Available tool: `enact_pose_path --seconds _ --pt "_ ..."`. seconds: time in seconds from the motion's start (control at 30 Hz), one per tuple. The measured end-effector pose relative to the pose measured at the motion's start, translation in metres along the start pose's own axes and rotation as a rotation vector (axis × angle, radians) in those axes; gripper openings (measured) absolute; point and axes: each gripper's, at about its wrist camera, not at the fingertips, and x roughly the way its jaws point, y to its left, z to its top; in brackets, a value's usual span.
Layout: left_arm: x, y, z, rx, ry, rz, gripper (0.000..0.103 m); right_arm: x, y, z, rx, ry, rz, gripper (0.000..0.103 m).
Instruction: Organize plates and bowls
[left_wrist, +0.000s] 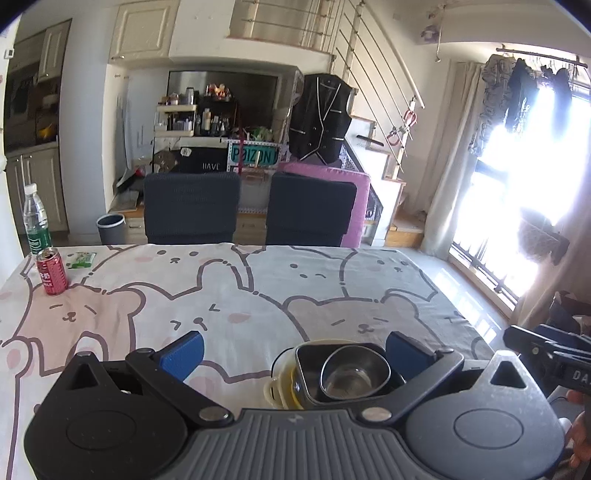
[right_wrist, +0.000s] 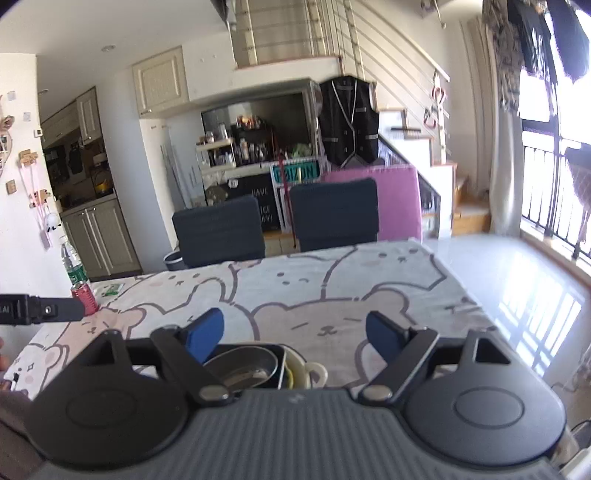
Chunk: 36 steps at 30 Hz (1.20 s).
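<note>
steel gleams low in our left wrist view: a small round metal bowl (left_wrist: 354, 373) sits nested inside a darker square-cornered bowl (left_wrist: 314, 373), and under both lies a pale yellow dish (left_wrist: 280, 387) with a loop handle. the stack stands on the bench (left_wrist: 258, 288), close below our left gripper (left_wrist: 295, 350), whose blue fingers (left_wrist: 188, 350) stand wide apart and clamp on nothing. the small bowl looks empty. a red can (left_wrist: 51, 271) and a water bottle (left_wrist: 36, 221) stand well apart, at the far left corner.

in the right wrist view the same stack shows just under our right gripper (right_wrist: 295, 338); its fingers (right_wrist: 205, 336) are spread too, nothing between them. we judge the nesting done, so we should draw both grippers clear without brushing the rims.
</note>
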Motion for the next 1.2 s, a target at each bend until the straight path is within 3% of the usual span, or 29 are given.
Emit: enact_pose_path --seconds 0.17,0.7,1.2 --pt "-0.021 -0.004 -0.02 0.004 -0.056 0.01 0.103 -0.021 -0.001 -0.013 -0.014 -0.04 -0.006 0.103" --pt "-0.045 -0.013 -0.099 0.057 -0.064 0.113 0.103 -0.043 0.01 -0.058 -0.085 0.01 -0.047 0.103" --pt "-0.039 -0.014 -0.121 0.086 -0.051 0.135 0.103 -0.05 0.015 -0.08 -0.131 0.039 -0.121 0.103"
